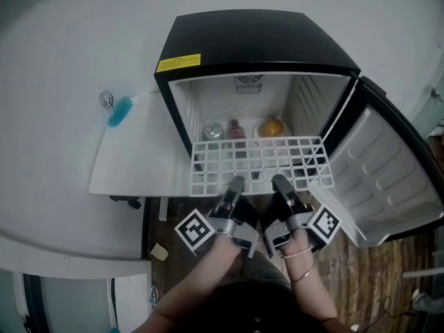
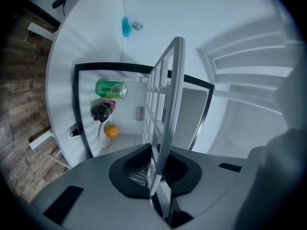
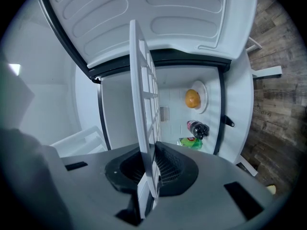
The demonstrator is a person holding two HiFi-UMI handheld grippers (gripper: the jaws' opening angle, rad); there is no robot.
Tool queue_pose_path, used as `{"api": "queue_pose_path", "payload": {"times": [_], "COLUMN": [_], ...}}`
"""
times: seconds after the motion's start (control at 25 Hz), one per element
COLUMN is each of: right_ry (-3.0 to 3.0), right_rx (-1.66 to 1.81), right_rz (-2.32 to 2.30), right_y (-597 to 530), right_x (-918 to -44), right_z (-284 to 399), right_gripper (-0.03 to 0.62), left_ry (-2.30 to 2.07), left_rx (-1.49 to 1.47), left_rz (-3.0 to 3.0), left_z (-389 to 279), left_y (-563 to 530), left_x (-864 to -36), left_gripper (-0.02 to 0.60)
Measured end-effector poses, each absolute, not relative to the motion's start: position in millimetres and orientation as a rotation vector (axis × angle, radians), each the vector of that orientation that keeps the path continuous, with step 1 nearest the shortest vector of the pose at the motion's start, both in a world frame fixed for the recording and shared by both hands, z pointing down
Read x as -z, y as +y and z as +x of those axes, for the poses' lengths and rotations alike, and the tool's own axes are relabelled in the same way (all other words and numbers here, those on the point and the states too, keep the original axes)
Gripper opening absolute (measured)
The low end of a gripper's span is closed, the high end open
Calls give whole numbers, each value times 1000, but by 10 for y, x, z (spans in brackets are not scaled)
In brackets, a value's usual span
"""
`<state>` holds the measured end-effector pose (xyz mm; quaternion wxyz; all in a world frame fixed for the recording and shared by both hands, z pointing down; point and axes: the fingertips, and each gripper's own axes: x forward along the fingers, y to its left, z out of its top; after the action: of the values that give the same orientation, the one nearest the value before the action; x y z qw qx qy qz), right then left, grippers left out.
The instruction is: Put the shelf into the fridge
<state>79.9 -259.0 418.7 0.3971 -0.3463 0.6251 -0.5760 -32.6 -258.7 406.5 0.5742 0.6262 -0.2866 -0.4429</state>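
A white wire shelf (image 1: pixel 258 164) is held level at the mouth of a small black fridge (image 1: pixel 250 44), its far edge just inside the opening. My left gripper (image 1: pixel 234 186) is shut on the shelf's near edge, left of centre. My right gripper (image 1: pixel 281 186) is shut on the same edge, a little to the right. In the left gripper view the shelf (image 2: pixel 165 104) runs edge-on out of the jaws toward the fridge interior. The right gripper view shows the shelf (image 3: pixel 144 104) the same way.
The fridge door (image 1: pixel 388 179) hangs open at the right. On the fridge floor lie a green can (image 2: pixel 111 89), a dark bottle (image 2: pixel 101 110) and an orange on a plate (image 2: pixel 111 132). A blue brush (image 1: pixel 118 111) lies on the white table (image 1: pixel 55 103) at the left. Wooden floor (image 1: pixel 368 269) is below.
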Motion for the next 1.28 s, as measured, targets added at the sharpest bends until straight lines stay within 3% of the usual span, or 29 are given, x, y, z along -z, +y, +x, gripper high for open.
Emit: {"api": "queue_pose_path", "payload": {"times": [1.28], "right_ry": [1598], "right_rx": [1499], "right_rz": [-827], "right_y": [-2757], "right_x": [-4056], "right_z": [839], "right_gripper": [40], "left_ry": [-694], "left_rx": [1063], "left_rz": [1445], "left_z": [-282], "left_y": [-2708], "left_x": [-3934], "left_gripper": [34]}}
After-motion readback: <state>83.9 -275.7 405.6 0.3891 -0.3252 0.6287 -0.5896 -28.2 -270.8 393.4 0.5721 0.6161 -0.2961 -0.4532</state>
